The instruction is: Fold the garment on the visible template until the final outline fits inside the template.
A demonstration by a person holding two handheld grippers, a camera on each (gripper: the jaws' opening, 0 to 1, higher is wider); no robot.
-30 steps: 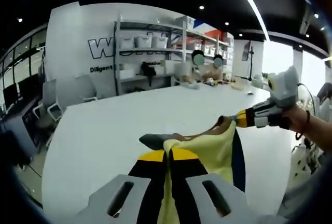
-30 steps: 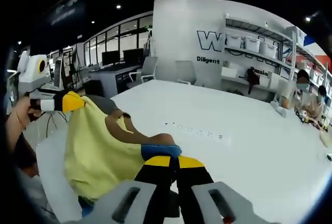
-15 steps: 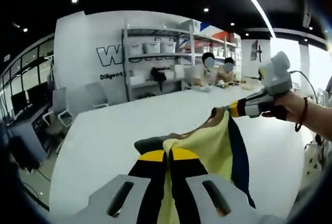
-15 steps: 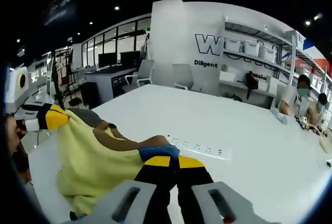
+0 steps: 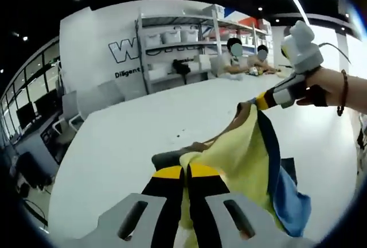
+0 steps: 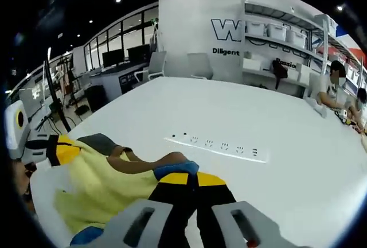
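The wide white smooth counter (image 6: 269, 121) fills the middle of both views; I see no template outline on it. The soft yellow fabric garment with brown, grey and blue parts (image 5: 241, 156) hangs stretched between both tools, lower centre. The left tool (image 5: 185, 171) and right tool (image 6: 184, 179) each pinch an edge. Folding seems not yet done: the cloth must be laid down first.

A white surface (image 6: 275, 121) spans mid-frame, with a power strip (image 6: 218, 146) set in it at center. Shelving with white bins (image 5: 189, 41) stands at upper center, office chairs (image 6: 172, 67) upper left, two seated people (image 5: 246, 58) upper right.
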